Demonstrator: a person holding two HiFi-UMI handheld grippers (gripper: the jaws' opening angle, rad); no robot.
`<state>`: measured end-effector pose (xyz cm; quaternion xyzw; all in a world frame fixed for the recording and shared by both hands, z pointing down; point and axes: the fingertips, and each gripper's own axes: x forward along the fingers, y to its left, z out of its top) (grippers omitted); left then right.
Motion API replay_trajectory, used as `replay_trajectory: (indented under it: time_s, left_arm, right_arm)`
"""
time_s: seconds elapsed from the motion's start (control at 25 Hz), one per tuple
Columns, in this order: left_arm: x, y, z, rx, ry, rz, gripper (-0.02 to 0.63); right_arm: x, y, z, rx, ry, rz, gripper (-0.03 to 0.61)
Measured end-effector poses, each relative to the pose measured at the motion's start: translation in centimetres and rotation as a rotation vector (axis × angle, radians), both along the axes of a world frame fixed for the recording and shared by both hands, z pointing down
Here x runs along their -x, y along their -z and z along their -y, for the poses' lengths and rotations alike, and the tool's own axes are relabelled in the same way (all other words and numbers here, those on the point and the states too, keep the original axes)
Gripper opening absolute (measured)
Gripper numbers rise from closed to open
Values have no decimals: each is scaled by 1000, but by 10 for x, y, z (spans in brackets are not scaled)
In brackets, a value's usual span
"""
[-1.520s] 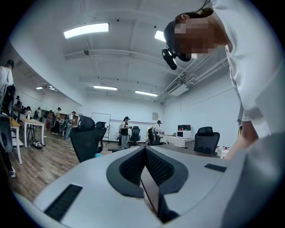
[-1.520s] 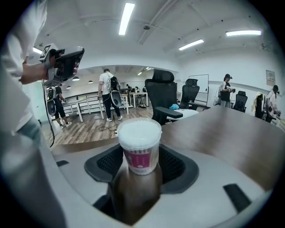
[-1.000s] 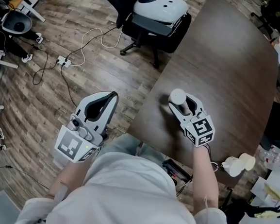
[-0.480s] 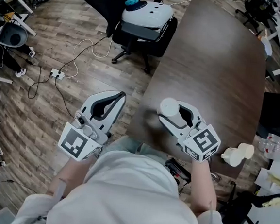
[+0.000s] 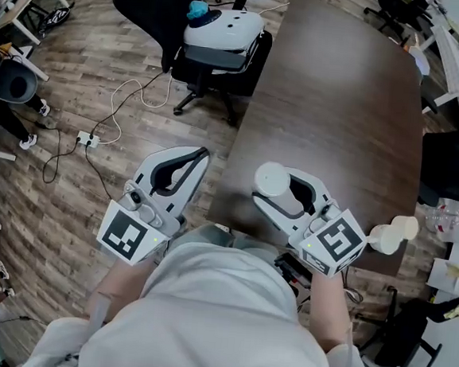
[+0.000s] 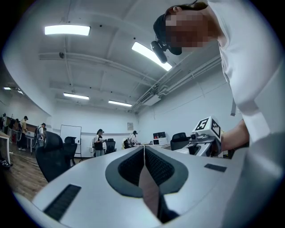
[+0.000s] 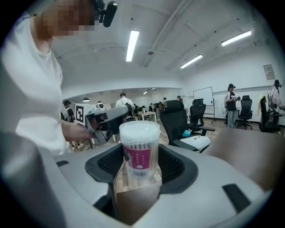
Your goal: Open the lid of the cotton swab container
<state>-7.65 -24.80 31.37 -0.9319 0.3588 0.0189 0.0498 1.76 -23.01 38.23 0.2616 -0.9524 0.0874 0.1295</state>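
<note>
- One cotton swab container (image 5: 272,179) is grasped by the right gripper (image 5: 268,185), over the near left corner of the surface (image 5: 341,93).
- In the right gripper view the container is seen upright between the two jaws, which are set wide apart and pressed against its clear sides; a magenta label is shown on its front.
- One white lid (image 7: 139,130) is seated on the container's top, closed.
- The container appears to be held clear of the surface, though its base is not plainly shown in any view.
- The left gripper (image 5: 202,154) is held off the left edge of the surface, over the wooden floor (image 5: 69,189), well apart from the container.
- Its two jaws are clenched together, and nothing is caught between them.
- Two grippers are counted in all, each carried in one of the person's hands and each fitted with one cube of square markers.
- One office chair (image 5: 218,38) with a white object on its seat is placed just beside the far left edge of the surface.
- One white cable (image 5: 137,99) is trailed across the floor to the left of the surface.
</note>
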Motion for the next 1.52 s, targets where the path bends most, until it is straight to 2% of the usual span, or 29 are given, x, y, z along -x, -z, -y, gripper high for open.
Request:
replay_trajectory:
  time_s: [0.16,0.36,0.6,0.96,1.04,1.08,1.2,1.36,1.52]
  left_arm:
    - [-15,2,-10,1,-82,36,11]
    - [-24,18,-24,-6,-196,9,11]
    - [-13,37,-29,-44,-234,-40,11]
    - [-19,31,-36,-60,-343,14,14]
    - [-21,31,-40,-64,-381,23,43]
    - [-23,32,-42,-70,-402,37,80]
    - [-30,30,-50,-94,-464,103,142]
    - [-40,28,-57,-120,-517,181,187]
    - [-45,28,-61,-116,-557,208,213]
  right_arm:
    - [-1,8,-10,24,7,7,255]
    - [8,23,-22,27,24,0,255]
    - [18,32,-32,25,32,-14,255]
    - [22,41,-31,54,31,-35,255]
    - [25,42,-31,58,42,-36,255]
    - [26,42,-31,59,49,-36,255]
    - [31,43,-29,56,67,-31,255]
    - [35,46,-29,41,96,-28,255]
    - [40,47,-30,30,118,-40,255]
